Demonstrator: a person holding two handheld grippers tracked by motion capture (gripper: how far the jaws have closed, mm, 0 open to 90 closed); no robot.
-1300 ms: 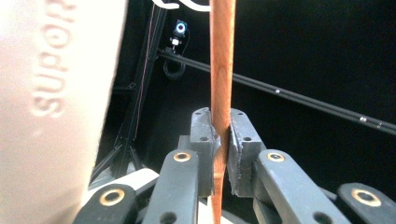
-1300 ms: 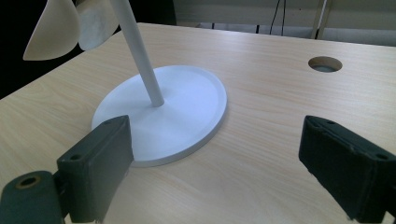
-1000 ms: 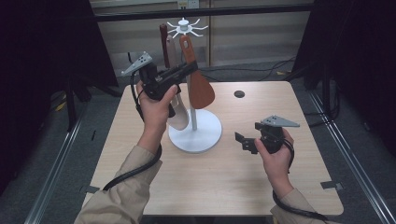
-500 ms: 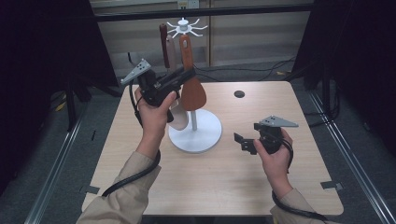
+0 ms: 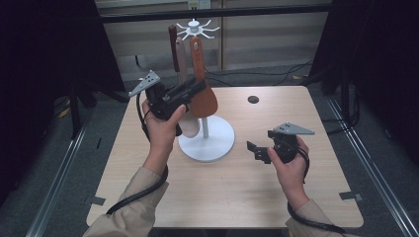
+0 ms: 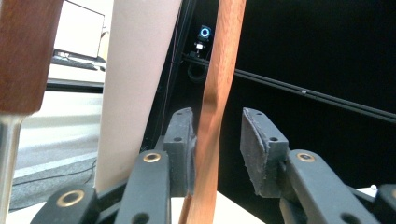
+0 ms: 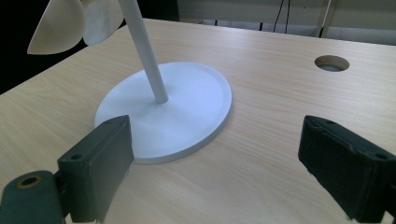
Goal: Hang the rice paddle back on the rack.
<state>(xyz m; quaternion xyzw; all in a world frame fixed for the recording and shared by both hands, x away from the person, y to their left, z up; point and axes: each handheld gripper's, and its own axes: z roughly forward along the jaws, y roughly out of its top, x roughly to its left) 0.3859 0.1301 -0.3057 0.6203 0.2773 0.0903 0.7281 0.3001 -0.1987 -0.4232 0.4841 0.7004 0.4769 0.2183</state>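
Observation:
A white utensil stand [image 5: 206, 144] rises from the middle of the table. A reddish-brown wooden spatula [image 5: 202, 98] hangs from its top hooks [image 5: 194, 27], beside a pale spatula [image 5: 189, 127] and a dark one [image 5: 173, 47]. My left gripper [image 5: 197, 88] is raised at the reddish spatula. Its jaws have just been opening, and the handle [image 6: 224, 46] stands between them, against one pad with a gap to the other [image 6: 218, 122]. My right gripper [image 5: 254, 150] hovers low over the table, right of the stand's base [image 7: 187, 98], open and holding nothing [image 7: 224, 154].
The wooden table [image 5: 237, 197] has a round cable hole [image 5: 253, 99] at the back right. A pale spatula [image 6: 135, 70] and a dark one [image 6: 23, 51] hang close beside the left jaws. Dark floor and rails surround the table.
The left jaws have spread apart around the reddish spatula, which has swung a little left toward the pole. The right gripper has kept still.

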